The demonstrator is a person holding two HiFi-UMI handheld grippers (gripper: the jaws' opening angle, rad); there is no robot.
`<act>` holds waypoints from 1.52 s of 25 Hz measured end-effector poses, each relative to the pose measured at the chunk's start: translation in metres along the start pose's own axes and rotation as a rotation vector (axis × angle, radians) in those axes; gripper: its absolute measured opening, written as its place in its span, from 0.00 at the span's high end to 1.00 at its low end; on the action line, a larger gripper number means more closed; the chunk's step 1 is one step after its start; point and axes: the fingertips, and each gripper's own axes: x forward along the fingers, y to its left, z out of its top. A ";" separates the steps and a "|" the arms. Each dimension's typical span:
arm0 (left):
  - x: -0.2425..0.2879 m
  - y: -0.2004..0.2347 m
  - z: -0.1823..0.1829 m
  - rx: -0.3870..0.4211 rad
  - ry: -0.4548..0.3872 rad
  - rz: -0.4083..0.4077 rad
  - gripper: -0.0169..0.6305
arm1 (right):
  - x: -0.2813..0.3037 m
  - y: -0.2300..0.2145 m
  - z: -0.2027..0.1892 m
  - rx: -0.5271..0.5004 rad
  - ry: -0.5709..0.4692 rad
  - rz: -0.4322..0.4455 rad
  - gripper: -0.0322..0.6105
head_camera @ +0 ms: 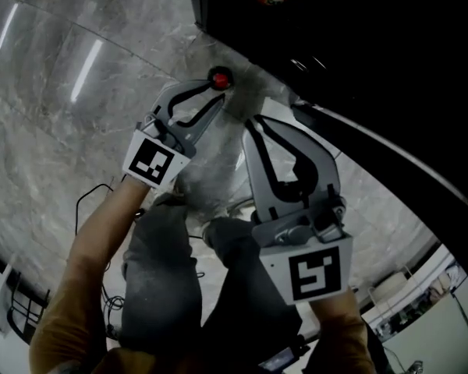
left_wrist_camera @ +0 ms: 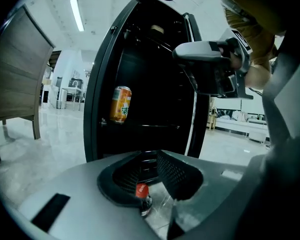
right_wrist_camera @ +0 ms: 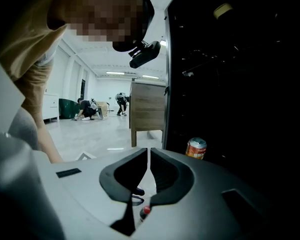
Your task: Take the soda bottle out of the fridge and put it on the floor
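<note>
1. Nearest the head camera, the right claw (head_camera: 253, 123) was clenched. Its jaws met in a thin slit with nothing between them, and it was held over the person's legs (head_camera: 164, 279).
2. The left claw (head_camera: 218, 98) was beside it, aimed at the fridge (left_wrist_camera: 155, 84). Its jaws stood slightly apart, released and empty, with only dark fridge shelves showing through the gap.
3. The soda bottle (head_camera: 218, 79), marked by its red cap and dark neck, appeared to stand upright on the marble floor (head_camera: 54, 92). It was below the left claw's tips and just in front of the open fridge. Neither claw touched it.
4. An orange can (left_wrist_camera: 121, 104) sat inside the fridge near its left edge.
5. The task looked essentially done, with the bottle out of the fridge and set on the floor. Probably all that was left was to draw both claws away without knocking the bottle over.
</note>
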 end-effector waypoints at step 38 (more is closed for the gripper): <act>-0.098 -0.084 0.264 -0.051 0.041 -0.096 0.97 | -0.122 -0.002 0.214 0.036 0.050 -0.121 0.95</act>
